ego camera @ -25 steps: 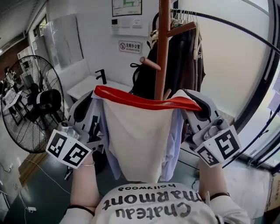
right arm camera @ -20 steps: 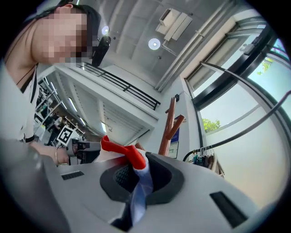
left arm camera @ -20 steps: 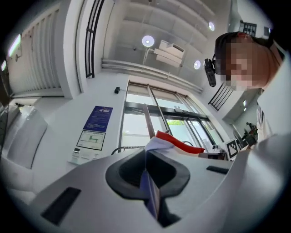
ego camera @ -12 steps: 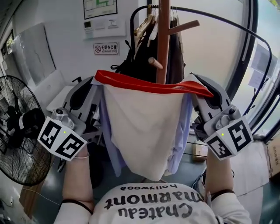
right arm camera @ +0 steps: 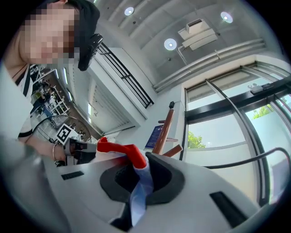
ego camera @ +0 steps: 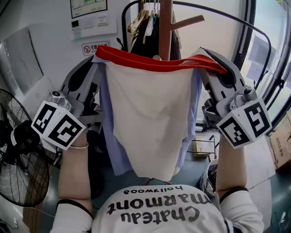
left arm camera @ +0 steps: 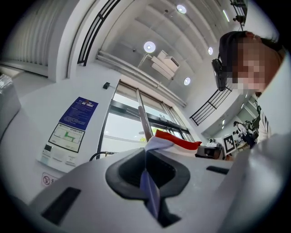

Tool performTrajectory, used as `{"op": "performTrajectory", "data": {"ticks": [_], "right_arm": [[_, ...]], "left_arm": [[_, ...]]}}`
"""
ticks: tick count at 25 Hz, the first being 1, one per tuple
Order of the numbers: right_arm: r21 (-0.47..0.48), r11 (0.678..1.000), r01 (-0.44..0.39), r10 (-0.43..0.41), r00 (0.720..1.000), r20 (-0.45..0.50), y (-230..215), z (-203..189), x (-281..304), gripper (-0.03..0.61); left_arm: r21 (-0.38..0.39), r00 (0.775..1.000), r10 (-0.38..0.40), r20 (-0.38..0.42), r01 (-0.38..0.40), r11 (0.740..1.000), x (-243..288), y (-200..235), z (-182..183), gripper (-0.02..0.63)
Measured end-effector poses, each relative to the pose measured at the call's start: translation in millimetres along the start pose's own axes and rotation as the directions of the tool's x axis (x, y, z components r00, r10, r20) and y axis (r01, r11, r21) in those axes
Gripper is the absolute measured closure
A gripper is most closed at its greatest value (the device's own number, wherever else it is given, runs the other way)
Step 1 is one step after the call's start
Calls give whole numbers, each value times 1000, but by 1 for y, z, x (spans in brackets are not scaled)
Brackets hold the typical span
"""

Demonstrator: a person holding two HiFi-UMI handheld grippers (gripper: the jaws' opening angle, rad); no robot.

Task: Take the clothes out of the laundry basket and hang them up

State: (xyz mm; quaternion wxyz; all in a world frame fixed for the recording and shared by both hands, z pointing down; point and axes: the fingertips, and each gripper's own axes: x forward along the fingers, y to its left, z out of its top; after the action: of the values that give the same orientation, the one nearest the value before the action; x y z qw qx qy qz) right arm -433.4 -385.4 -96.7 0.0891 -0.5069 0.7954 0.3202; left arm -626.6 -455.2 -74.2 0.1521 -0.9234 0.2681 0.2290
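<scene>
Firmly shut, the left gripper (ego camera: 94, 63) pinches one top corner of the garment (ego camera: 150, 113). In the left gripper view a fold of light blue cloth (left arm camera: 150, 193) sits clamped in the seam where its jaws meet. The right gripper (ego camera: 205, 57) is clamped the same way on the opposite top corner, with blue cloth and the end of the red band (right arm camera: 119, 149) squeezed between its jaws. Both grippers point upward, and each marker cube faces back toward the person.

Between them the garment is stretched wide along the red band. A cream panel hangs below it, and light blue cloth shows down both sides. Only the two grippers carry the garment; it hangs in the air in front of the person's chest.

Just behind the band rises the wooden pole (ego camera: 165, 22) of a coat stand, with a peg (ego camera: 188, 21) jutting to its right. Dark clothes on hangers (ego camera: 141, 32) hang from a curved black rail (ego camera: 218, 10) behind the pole. A fan (ego camera: 18, 154) stands at the left edge of the head view.
</scene>
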Motion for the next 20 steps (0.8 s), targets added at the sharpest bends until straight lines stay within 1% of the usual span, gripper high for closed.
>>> {"op": "performTrajectory", "data": {"ticks": [2, 5, 8, 11, 14, 17, 20], "right_arm": [[-12, 1000, 1, -1, 1000, 11, -3, 4, 4, 545], [-12, 1000, 3, -3, 1000, 11, -25, 11, 24, 545], [-6, 1000, 11, -11, 1000, 7, -40, 14, 37, 545], [-11, 1000, 23, -23, 1000, 7, -51, 17, 45, 545], [-27, 999, 43, -44, 999, -29, -62, 7, 56, 545], [-72, 995, 70, -76, 994, -84, -67, -13, 62, 545], [-116, 989, 96, -110, 986, -126, -70, -31, 61, 545]], "left_arm": [[8, 1000, -14, 11, 14, 1000, 6, 2, 3, 598], [38, 999, -24, 28, 23, 999, 30, 12, 20, 598], [52, 999, -23, 49, 21, 998, 44, 23, 35, 598], [48, 998, -8, 60, 5, 999, 53, 34, 42, 598], [71, 999, 41, 30, -43, 997, 64, 48, 33, 598], [111, 995, 96, -33, -92, 990, 70, 59, 11, 598], [114, 989, 124, -85, -113, 987, 71, 67, -12, 598]]}}
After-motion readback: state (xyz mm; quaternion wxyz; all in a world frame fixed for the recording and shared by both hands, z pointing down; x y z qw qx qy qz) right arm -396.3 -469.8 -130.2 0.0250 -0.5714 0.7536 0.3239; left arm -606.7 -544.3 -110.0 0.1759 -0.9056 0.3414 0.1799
